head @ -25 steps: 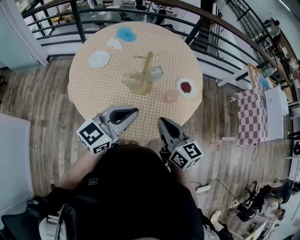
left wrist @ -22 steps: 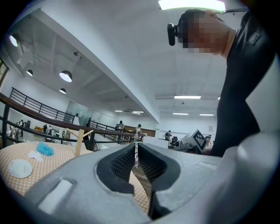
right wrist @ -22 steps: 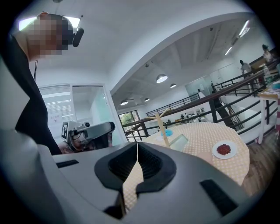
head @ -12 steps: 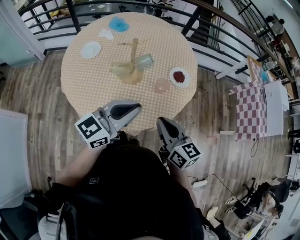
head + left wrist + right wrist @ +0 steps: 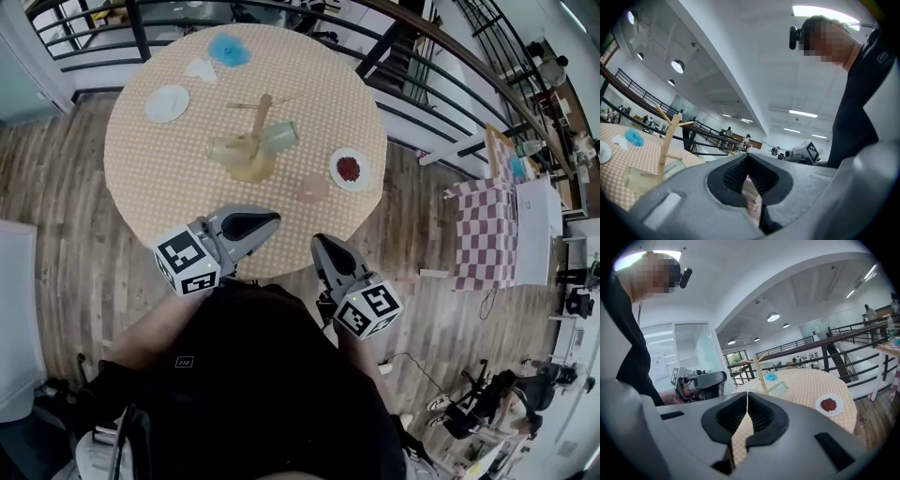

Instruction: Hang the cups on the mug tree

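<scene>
A wooden mug tree [image 5: 255, 127] stands mid-table on a round checked table [image 5: 169, 178]. One clear cup [image 5: 281, 136] sits tilted against its stem; I cannot tell whether a peg carries it. A second clear cup [image 5: 223, 150] rests by the tree's base. My left gripper [image 5: 272, 217] and right gripper [image 5: 317, 242] are both shut and empty, held close to my body at the table's near edge, well short of the tree. The left gripper view shows its left gripper [image 5: 747, 155] with pads together, and the tree [image 5: 665, 140] and a cup [image 5: 675, 168] far left. In the right gripper view the right gripper [image 5: 747, 397] has its jaws closed, with the tree [image 5: 759, 369] beyond them.
On the table are a white plate [image 5: 167, 103], a blue item [image 5: 228, 50], a white scrap [image 5: 200, 68], a dish of red bits [image 5: 349, 170] and a pink disc [image 5: 313, 188]. A black railing [image 5: 412, 70] runs behind it. A checked stand [image 5: 492, 225] is at right.
The table and tree have slid up and left in the head view, so I have drawn back a little. Both grippers stay shut and keep their places by my body.
</scene>
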Demonstrator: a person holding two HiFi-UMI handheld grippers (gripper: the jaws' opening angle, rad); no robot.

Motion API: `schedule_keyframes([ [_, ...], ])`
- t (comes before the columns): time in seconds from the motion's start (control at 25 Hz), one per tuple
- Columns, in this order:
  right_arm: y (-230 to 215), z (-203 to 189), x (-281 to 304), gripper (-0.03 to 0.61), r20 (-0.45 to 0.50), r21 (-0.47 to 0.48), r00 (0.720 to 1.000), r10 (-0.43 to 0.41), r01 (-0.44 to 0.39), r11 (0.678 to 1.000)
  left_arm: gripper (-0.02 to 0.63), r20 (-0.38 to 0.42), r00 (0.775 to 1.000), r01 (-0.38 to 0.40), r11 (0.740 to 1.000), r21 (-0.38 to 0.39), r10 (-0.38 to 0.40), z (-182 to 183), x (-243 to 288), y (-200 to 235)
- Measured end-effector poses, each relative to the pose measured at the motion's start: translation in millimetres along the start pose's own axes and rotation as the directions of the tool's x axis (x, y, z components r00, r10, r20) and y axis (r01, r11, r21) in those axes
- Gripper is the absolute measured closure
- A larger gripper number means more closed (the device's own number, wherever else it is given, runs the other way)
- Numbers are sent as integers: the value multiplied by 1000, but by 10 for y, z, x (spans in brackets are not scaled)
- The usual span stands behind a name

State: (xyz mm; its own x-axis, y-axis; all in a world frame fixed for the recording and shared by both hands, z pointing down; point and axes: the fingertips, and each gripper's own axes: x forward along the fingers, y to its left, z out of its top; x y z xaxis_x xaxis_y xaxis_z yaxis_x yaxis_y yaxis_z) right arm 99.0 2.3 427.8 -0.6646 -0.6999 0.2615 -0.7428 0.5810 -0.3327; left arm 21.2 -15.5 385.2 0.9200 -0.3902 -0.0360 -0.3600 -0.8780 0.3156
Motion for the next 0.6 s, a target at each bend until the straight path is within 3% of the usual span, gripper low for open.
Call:
schedule_keyframes([
  [0.28, -370, 70, 163, 561, -37, -18, 999, 33, -33, 999, 609, 20, 1000, -21, 999, 28, 21, -6, 247, 107],
  [0.48, -841, 53, 174, 560, -90, -61, 983, 159, -164, 984, 609, 67, 989, -137, 990, 22, 135, -55, 638, 169],
  [0.6, -1084, 33, 153, 558, -125, -117, 960, 250, -264, 957, 609, 90, 968, -236, 972, -4, 236, -94, 826, 237],
])
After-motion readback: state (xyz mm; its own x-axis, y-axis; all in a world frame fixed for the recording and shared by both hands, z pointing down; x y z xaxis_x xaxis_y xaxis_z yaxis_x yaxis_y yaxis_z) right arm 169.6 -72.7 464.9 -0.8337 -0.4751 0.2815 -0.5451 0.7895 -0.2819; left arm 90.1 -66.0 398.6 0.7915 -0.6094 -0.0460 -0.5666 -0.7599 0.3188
